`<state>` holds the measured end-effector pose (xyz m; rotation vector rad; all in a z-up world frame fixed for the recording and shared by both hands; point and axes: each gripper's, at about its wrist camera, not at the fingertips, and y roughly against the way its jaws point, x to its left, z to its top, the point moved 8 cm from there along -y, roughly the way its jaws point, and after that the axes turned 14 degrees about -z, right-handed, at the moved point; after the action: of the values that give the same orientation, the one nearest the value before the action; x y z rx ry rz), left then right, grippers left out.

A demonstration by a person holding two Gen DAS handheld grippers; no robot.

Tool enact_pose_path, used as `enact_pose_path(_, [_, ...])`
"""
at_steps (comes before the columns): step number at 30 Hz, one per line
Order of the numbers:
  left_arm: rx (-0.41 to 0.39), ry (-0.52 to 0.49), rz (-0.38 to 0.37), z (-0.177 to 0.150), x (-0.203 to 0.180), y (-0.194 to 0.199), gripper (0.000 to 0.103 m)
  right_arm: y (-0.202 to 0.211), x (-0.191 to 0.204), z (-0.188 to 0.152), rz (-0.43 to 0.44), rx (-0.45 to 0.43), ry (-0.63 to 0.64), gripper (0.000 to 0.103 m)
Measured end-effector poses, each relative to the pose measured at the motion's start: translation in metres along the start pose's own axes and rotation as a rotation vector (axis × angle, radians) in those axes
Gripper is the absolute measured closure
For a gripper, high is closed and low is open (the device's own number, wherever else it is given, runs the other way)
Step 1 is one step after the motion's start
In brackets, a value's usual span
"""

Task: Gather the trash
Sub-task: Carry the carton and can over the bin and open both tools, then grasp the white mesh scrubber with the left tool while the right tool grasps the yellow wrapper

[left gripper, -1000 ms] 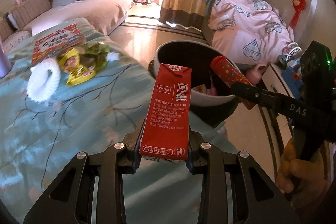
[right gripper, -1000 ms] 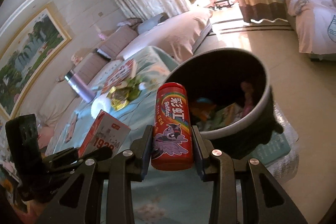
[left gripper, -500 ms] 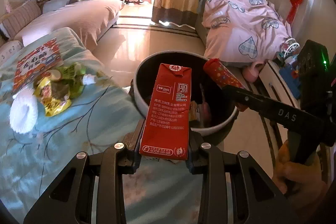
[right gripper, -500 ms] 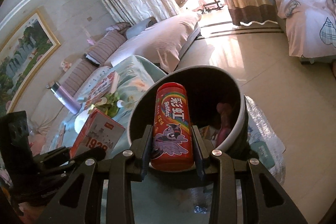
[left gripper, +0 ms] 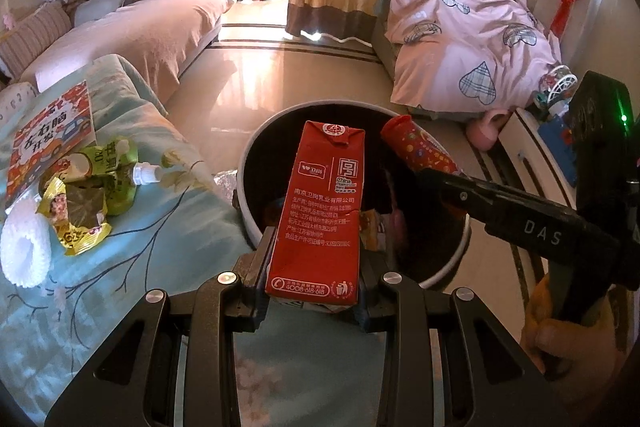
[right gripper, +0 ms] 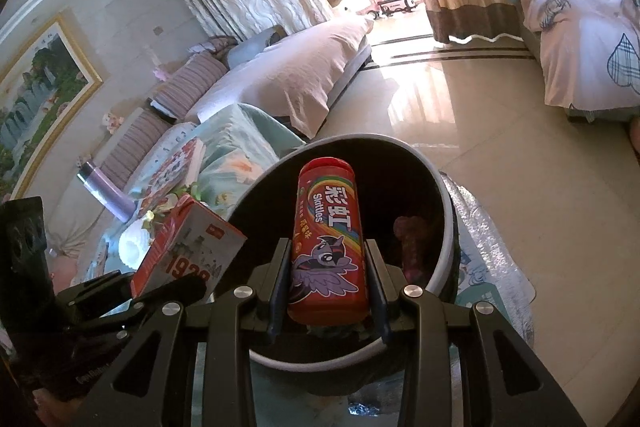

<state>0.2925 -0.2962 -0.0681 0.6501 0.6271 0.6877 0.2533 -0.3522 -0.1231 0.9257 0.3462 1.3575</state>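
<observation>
**Trash held over bin**

Left gripper (left gripper: 314, 291): clamped on red milk carton (left gripper: 320, 215), upright, centre of frame, in front of bin (left gripper: 256, 235) opening.
Right gripper (right gripper: 328, 291): clamped on red candy tube (right gripper: 328, 239), upright, over bin mouth, centre.
Left of frame, on blue bedcover (left gripper: 132, 267): yellow wrapper (left gripper: 76, 223), green pouch (left gripper: 116, 171), white foam ring (left gripper: 26, 253).

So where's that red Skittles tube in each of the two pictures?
Left wrist view: the Skittles tube is right of centre, tilted over the bin, clamped in the right gripper, beside the red milk carton.
Right wrist view: the tube stands bottom centre between the gripper's fingers, in front of the bin's opening.
Shared landmark: the round dark trash bin.
</observation>
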Motion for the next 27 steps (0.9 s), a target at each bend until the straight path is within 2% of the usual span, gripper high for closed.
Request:
enact_pose_path(6, [0.002, 0.022, -0.019, 0.005, 0.002, -0.005, 0.069, -0.006, 0.000, 0.004, -0.005, 0.011, -0.001, 0.067])
enact_pose_path(7, [0.003, 0.030, -0.023, 0.005, 0.003, -0.005, 0.064, -0.006, 0.000, 0.005, -0.004, 0.011, -0.004, 0.064])
enact_pose_path(9, [-0.012, 0.042, -0.021, 0.004, 0.006, 0.000, 0.040, -0.005, -0.001, 0.006, 0.006, 0.011, -0.020, 0.060])
enact_pose_path(10, [-0.021, 0.042, -0.019, 0.004, 0.006, 0.002, 0.038, -0.004, -0.001, 0.006, 0.009, 0.008, -0.025, 0.054])
enact_pose_path(12, [-0.038, 0.046, -0.022, 0.000, 0.007, 0.008, 0.037, 0.002, 0.000, 0.005, 0.023, -0.004, -0.034, 0.043])
enact_pose_path(19, [-0.075, 0.124, -0.024, -0.027, 0.031, 0.036, 0.037, 0.022, 0.018, 0.000, 0.053, -0.043, -0.028, 0.027])
enact_pose_path(21, [-0.088, 0.155, -0.009, -0.040, 0.044, 0.048, 0.037, 0.029, 0.028, -0.003, 0.061, -0.060, -0.016, 0.018])
enact_pose_path(27, [-0.145, 0.243, 0.058, -0.074, 0.085, 0.091, 0.037, 0.047, 0.078, -0.026, 0.121, -0.096, 0.036, 0.013])
